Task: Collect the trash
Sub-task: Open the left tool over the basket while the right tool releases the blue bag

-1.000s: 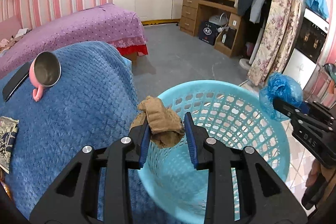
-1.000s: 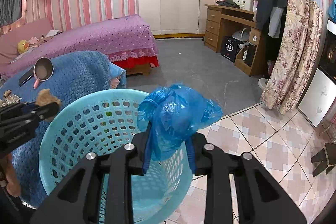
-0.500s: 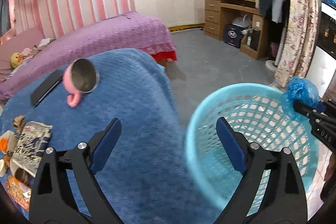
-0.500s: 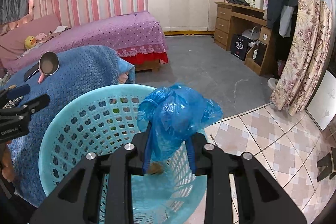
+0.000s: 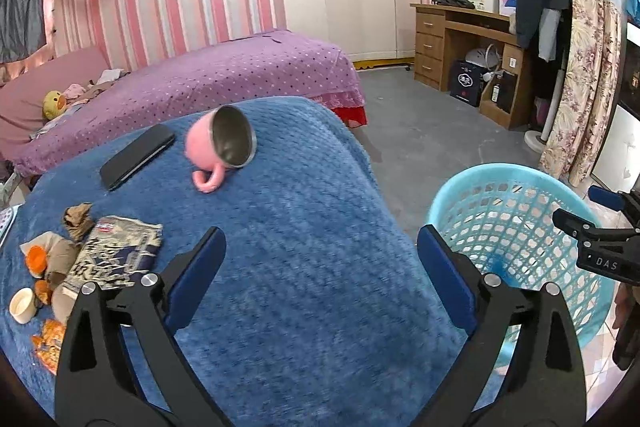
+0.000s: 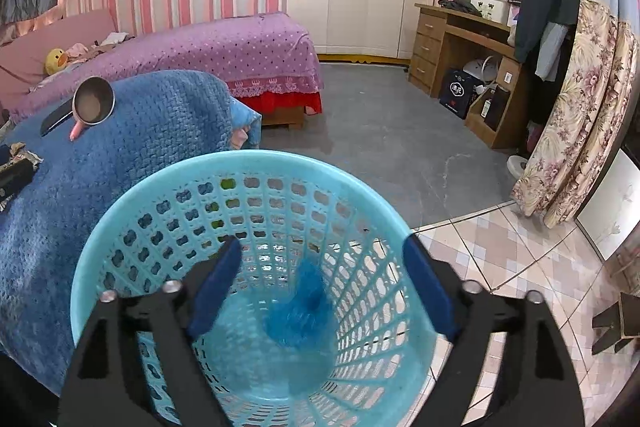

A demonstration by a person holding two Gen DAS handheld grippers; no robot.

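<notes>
Left tool [image 5: 320,259]: we are seeing it spread wide with nothing between its fingers, its jaws having just been opening; it is hanging over the blue blanket [image 5: 304,227]
Right tool [image 6: 322,263]: we are finding it spread wide too, its jaws having just been opening; nothing is pinched; it is pointing down into the basket [image 6: 168,179]; in the left wrist view it is showing at the right edge above the basket's rim
Blue plastic bag [image 6: 302,311]: we are seeing it blurred inside the basket, low down, apart from both fingers of the right tool
Basket: light blue, perforated, standing on the floor just beside the blanket's edge
Remaining trash: we are noticing a printed wrapper [image 5: 112,255], orange peel [image 5: 38,259] and a small white cup [image 5: 22,305] lying together on the blanket at the left
Other things on the blanket: a pink mug [image 5: 220,147] is lying on its side; a black phone [image 5: 138,155] is resting just beside it
</notes>
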